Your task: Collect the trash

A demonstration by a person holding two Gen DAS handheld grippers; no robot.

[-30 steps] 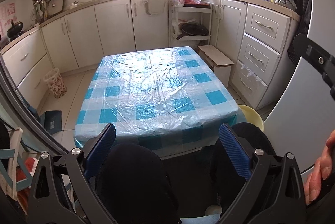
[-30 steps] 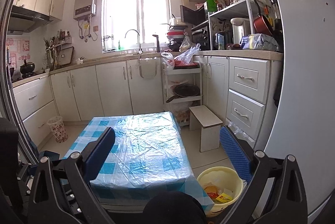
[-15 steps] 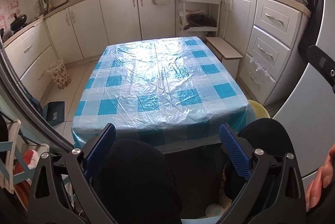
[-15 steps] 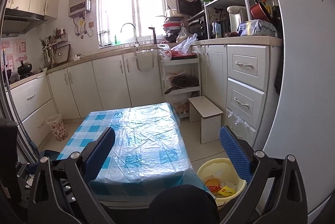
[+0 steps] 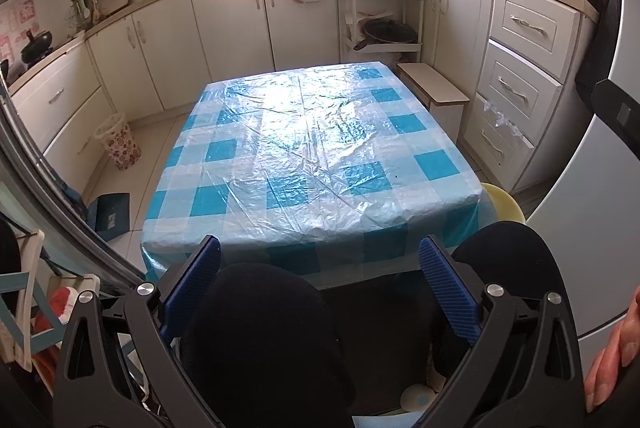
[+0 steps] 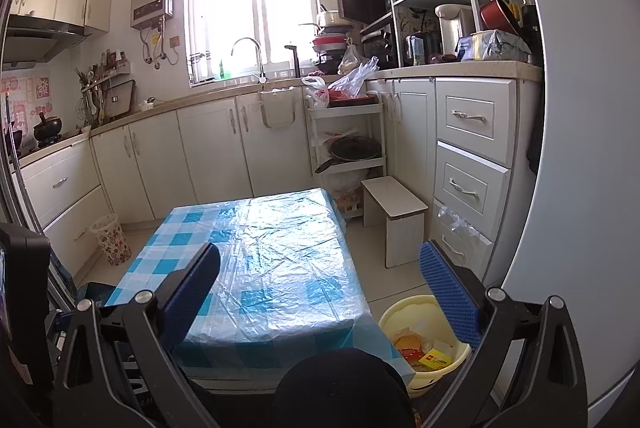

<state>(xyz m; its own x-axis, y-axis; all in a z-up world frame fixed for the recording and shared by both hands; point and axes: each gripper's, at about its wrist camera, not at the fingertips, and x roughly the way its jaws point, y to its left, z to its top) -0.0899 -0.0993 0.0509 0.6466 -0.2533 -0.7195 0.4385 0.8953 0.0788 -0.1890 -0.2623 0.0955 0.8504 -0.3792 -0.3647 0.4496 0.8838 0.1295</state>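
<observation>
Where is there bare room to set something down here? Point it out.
The whole top of the table is bare, out to the cloth's edges. The small white stool beside its far right corner is free too. Crowded spots: the yellow bin holds wrappers, and the counter and corner rack are packed.

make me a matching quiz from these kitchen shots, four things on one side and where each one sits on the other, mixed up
Things:
1. yellow basin
2. floral wastebasket
3. white stool
4. black pan

Places:
A. middle shelf of the white rack
B. on the floor by the left-hand cabinets
C. on the floor at the table's near right corner, wrappers inside
D. between the table's far right side and the drawers

Pairs: 1-C, 2-B, 3-D, 4-A
</observation>
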